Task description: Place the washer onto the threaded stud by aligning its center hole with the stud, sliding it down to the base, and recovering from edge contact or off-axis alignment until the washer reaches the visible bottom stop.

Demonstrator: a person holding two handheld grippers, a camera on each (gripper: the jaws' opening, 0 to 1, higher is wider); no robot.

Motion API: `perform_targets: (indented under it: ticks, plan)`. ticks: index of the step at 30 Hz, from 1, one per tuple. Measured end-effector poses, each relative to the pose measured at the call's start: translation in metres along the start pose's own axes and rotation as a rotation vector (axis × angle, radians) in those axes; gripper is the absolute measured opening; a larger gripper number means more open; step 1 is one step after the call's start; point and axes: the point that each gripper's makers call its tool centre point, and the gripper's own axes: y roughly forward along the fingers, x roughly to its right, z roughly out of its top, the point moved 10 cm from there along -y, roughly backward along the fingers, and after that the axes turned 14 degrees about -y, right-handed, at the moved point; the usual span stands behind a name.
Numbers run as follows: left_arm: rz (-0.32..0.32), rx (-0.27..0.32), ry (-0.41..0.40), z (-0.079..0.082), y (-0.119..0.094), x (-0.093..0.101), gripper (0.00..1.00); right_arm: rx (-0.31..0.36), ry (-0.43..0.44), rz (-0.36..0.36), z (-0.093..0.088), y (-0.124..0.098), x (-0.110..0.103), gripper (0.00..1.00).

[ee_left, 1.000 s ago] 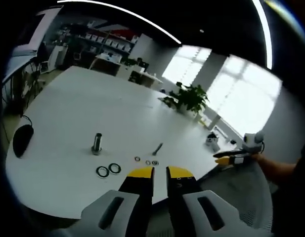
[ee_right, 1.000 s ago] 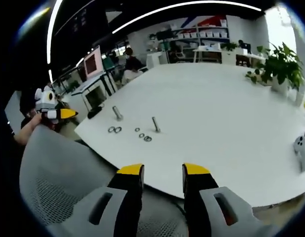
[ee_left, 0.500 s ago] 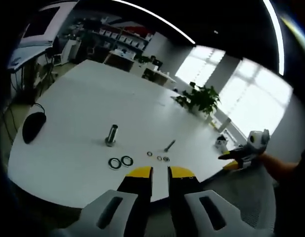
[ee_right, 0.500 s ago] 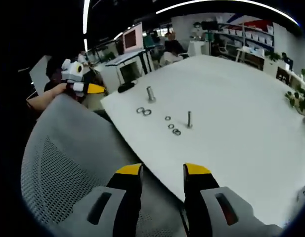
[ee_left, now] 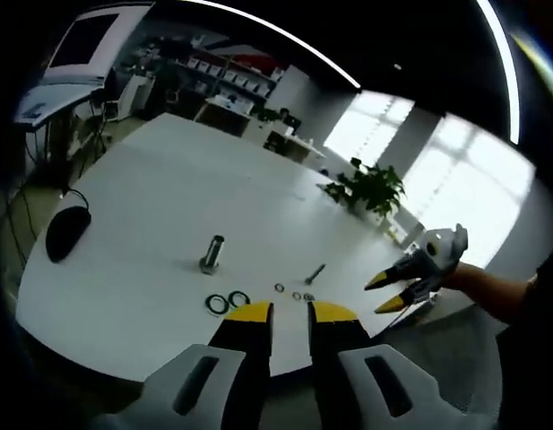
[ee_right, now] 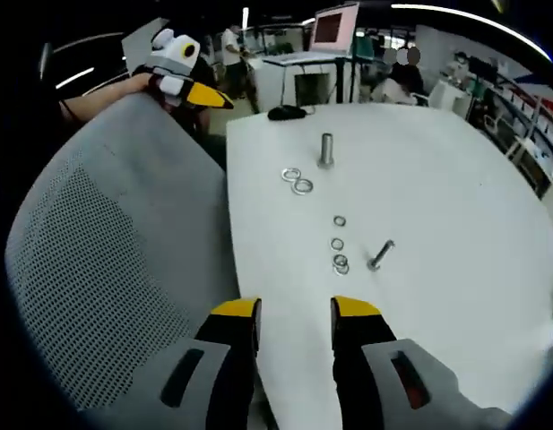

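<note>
Both grippers, left [ee_left: 288, 312] and right [ee_right: 293, 309], were held with jaws apart and nothing between them near the table [ee_right: 455, 179] edge, beyond which small washers [ee_right: 339, 242], a slim stud [ee_right: 380, 255], paired larger rings [ee_right: 297, 180] and a thick stud [ee_right: 326, 150] were seen, thread detail being indistinct.
</note>
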Motion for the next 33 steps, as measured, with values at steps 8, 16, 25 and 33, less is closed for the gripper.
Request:
perform_targets:
  ticks: [8, 16, 25, 33]
  plan:
    - [-0.021, -0.012, -0.001, 0.003, 0.004, 0.001, 0.13, -0.113, -0.101, 0.049, 0.009, 0.043, 0.029, 0.27]
    - [-0.04, -0.095, 0.03, -0.001, 0.01, 0.004, 0.12, -0.126, -0.011, 0.038, 0.018, 0.063, 0.047, 0.24]
    - [-0.076, -0.12, 0.047, -0.002, 0.011, 0.006, 0.12, -0.2, 0.019, 0.043, 0.016, 0.085, 0.049, 0.23]
    - [-0.086, -0.126, 0.051, -0.001, 0.012, 0.006, 0.11, -0.221, 0.034, 0.036, 0.013, 0.092, 0.053, 0.23]
